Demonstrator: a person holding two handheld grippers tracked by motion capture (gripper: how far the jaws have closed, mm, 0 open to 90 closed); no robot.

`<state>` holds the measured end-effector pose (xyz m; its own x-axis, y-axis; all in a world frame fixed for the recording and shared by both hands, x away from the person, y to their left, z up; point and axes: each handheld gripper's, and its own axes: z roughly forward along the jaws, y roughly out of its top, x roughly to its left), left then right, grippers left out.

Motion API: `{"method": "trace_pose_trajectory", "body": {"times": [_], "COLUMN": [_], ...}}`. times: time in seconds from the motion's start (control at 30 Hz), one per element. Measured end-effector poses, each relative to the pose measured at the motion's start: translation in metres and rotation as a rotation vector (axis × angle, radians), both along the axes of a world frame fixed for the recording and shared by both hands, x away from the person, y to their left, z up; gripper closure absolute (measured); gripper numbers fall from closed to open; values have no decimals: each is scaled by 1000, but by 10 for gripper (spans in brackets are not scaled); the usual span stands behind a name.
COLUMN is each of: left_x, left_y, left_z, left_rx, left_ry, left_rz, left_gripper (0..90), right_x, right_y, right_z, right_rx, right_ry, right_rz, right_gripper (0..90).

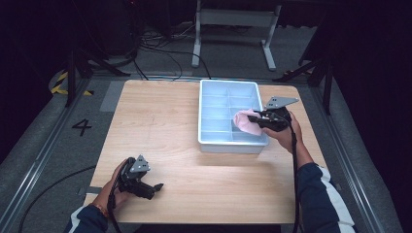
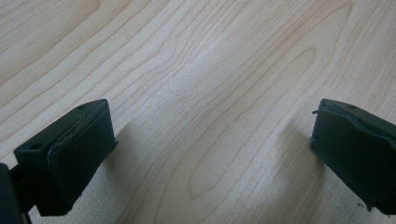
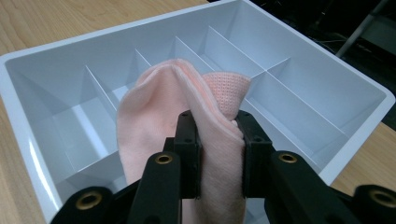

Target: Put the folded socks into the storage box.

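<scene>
A folded pink cloth point(image 3: 154, 126) hangs over the white divided tray point(image 3: 336, 168), pinched between the jaws of my right gripper point(image 3: 217, 123), which is shut on it. In the high view the right gripper point(image 1: 253, 118) holds the pink cloth point(image 1: 244, 123) above the tray's point(image 1: 209, 141) right-hand compartments, near its front. My left gripper point(image 1: 158, 187) rests low over the wooden table point(image 1: 160, 121) at the front left. Its jaws stand wide apart in the left gripper view, and between the fingertips point(image 2: 74, 154) lies only bare wood.
The tray stands at the table's back right, split into several compartments by thin walls. Around the table are dark floor, cables and a metal stand's legs point(image 1: 233, 34) at the back. A floor mark reads 4 point(image 1: 81, 127) at the left.
</scene>
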<state>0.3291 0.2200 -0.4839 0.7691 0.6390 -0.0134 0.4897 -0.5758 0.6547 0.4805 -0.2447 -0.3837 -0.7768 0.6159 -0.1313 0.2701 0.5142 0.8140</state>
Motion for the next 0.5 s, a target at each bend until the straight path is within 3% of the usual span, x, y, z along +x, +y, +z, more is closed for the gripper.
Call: {"method": "trace_pose_trajectory", "body": {"times": [0.5], "left_x": [0], "left_y": [0], "left_z": [0], "left_rx": [0], "left_ry": [-1], "left_rz": [1], "left_gripper": [0], "right_x": [13], "right_y": [3], "right_z": [-14], "right_rx": [-51], "right_ry": [11], "right_rz": [-25], "right_gripper": [733]}}
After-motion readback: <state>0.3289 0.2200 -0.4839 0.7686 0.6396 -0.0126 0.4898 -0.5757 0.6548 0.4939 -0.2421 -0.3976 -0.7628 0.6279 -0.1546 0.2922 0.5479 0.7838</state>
